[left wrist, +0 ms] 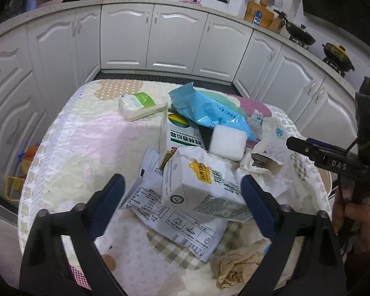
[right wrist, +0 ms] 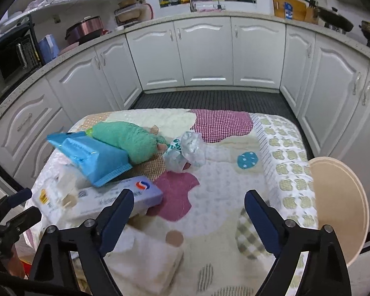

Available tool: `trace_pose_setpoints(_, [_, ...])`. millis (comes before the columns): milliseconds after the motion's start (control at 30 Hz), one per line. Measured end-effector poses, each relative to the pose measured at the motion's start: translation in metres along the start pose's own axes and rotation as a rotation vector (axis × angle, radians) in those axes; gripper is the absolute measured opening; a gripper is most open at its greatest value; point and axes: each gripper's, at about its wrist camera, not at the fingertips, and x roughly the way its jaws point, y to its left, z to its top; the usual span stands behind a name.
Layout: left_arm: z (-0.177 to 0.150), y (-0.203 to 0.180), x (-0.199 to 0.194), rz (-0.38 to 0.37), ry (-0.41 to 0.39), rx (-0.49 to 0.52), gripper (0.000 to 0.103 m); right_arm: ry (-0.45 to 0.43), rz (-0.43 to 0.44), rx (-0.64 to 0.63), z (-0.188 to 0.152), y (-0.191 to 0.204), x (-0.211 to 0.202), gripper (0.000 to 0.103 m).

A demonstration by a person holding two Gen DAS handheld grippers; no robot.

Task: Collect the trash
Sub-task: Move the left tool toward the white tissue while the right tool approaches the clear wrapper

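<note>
Both tongs hang with jaws apart and nothing between them: the left gripper (left wrist: pixel 182 185) just above a crumpled white carton (left wrist: pixel 199 185) in the trash pile on the quilted table (left wrist: pixel 86 148), the right gripper (right wrist: pixel 188 206) over bare cloth beside a blue wrapper (right wrist: pixel 93 157).

Trash sits heaped on the quilted table: a crumpled white paper bag (left wrist: pixel 197 185) lies atop a flattened printed wrapper (left wrist: pixel 175 224), a blue plastic packet (left wrist: pixel 209 108) lies behind, a scrunched beige tissue (left wrist: pixel 236 266) at the near edge.
</note>
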Motion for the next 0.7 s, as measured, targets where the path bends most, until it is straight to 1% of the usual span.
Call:
trace_pose_setpoints(33, [0.0,0.0,0.001,0.001,0.001,0.0,0.093,0.002,0.018,0.004,0.0,0.0,0.0,0.086])
trace_pose_setpoints(133, [0.001,0.002,-0.001,0.005,-0.01,0.005,0.093,0.007,0.047,-0.005,-0.004,0.002,-0.002,0.086])
trace_pose_setpoints(200, [0.003,0.004,-0.001,0.007,-0.018,0.017,0.093,0.02,0.071,-0.012,-0.008,0.005,-0.004,0.084])
trace_pose_setpoints(267, [0.004,0.005,0.002,0.006,-0.01,0.023,0.092,0.029,0.089,-0.015,-0.013,0.008,-0.005,0.078])
trace_pose_setpoints(300, [0.004,0.006,0.005,0.0,0.001,0.02,0.09,0.036,0.094,-0.018,-0.016,0.011,-0.004,0.078])
trace_pose_setpoints(367, [0.004,0.006,0.009,-0.014,0.022,0.015,0.083,0.043,0.093,-0.028,-0.019,0.014,-0.002,0.078])
trace_pose_setpoints(467, [0.002,0.006,0.011,-0.028,0.034,0.015,0.083,0.052,0.103,-0.027,-0.018,0.016,0.001,0.078])
trace_pose_setpoints(533, [0.001,0.005,0.01,-0.033,0.032,0.014,0.083,0.061,0.145,-0.02,-0.017,0.018,0.0,0.078])
trace_pose_setpoints(600, [0.001,0.005,0.01,-0.042,0.028,0.006,0.083,0.056,0.171,-0.04,-0.016,0.025,-0.003,0.078])
trace_pose_setpoints(633, [0.002,0.005,0.01,-0.046,0.028,0.004,0.082,0.048,0.156,-0.063,-0.017,0.03,-0.005,0.078])
trace_pose_setpoints(700, [0.002,0.005,0.012,-0.054,0.037,0.006,0.075,0.04,0.117,-0.105,-0.02,0.036,-0.005,0.078])
